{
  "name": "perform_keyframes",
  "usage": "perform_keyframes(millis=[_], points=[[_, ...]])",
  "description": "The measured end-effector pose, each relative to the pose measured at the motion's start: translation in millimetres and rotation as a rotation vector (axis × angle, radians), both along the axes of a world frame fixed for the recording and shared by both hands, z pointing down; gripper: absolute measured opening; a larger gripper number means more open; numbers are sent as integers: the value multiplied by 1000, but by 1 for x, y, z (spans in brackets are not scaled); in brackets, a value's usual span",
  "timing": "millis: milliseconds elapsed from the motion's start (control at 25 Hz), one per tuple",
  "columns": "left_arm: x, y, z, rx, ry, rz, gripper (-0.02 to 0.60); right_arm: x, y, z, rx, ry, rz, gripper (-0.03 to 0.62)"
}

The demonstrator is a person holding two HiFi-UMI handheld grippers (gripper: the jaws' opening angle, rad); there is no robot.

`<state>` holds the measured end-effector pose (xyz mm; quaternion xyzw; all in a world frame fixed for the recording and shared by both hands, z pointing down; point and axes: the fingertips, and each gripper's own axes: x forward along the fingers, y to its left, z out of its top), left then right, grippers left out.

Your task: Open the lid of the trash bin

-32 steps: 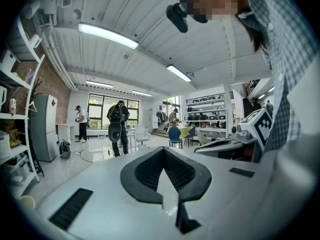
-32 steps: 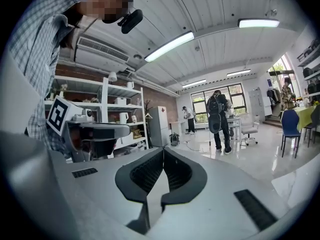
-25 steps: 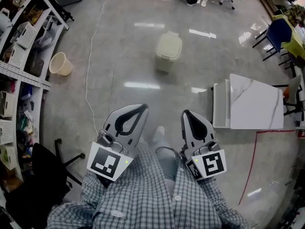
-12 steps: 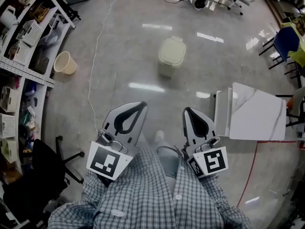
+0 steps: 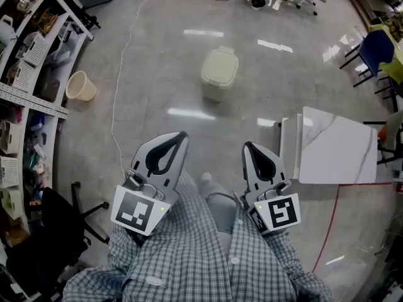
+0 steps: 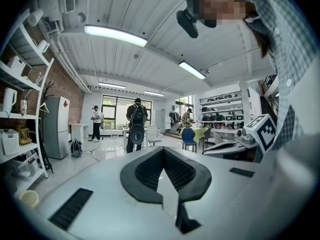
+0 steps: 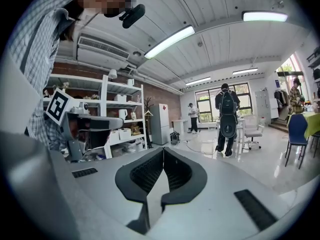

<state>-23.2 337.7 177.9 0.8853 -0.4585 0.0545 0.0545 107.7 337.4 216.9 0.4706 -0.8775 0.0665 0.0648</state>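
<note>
A pale cream trash bin (image 5: 218, 74) with its lid down stands on the grey floor, well ahead of me in the head view. My left gripper (image 5: 179, 134) and right gripper (image 5: 248, 146) are held close to my body, far short of the bin. Both are shut with nothing between the jaws. In the left gripper view, the left gripper (image 6: 162, 149) points level across the room; the right gripper (image 7: 163, 150) does the same in its view. The bin shows in neither gripper view.
Shelving (image 5: 28, 74) runs along the left with a beige bucket (image 5: 80, 85) beside it. A white marble-top table (image 5: 334, 146) stands at the right, a black office chair (image 5: 53, 228) lower left. A cable (image 5: 119, 87) trails across the floor. People (image 6: 136, 124) stand far off.
The view has shifted slightly; the bin sits a little further left and down in the head view. Both grippers stay shut near my body.
</note>
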Motion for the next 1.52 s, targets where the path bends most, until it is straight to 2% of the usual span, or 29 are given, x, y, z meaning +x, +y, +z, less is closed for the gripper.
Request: perform_keyframes(millis=[400, 640, 1000, 1520], points=[[-3, -19, 5, -8, -36, -17, 5, 1, -25, 11, -39, -32, -3, 18], [-17, -40, 14, -25, -39, -22, 5, -11, -47, 14, -39, -22, -9, 18], [-22, -92, 9, -20, -24, 18, 5, -18, -93, 9, -42, -12, 32, 18], [-49, -159, 6, -8, -14, 82, 5, -53, -149, 4, -38, -14, 75, 18]])
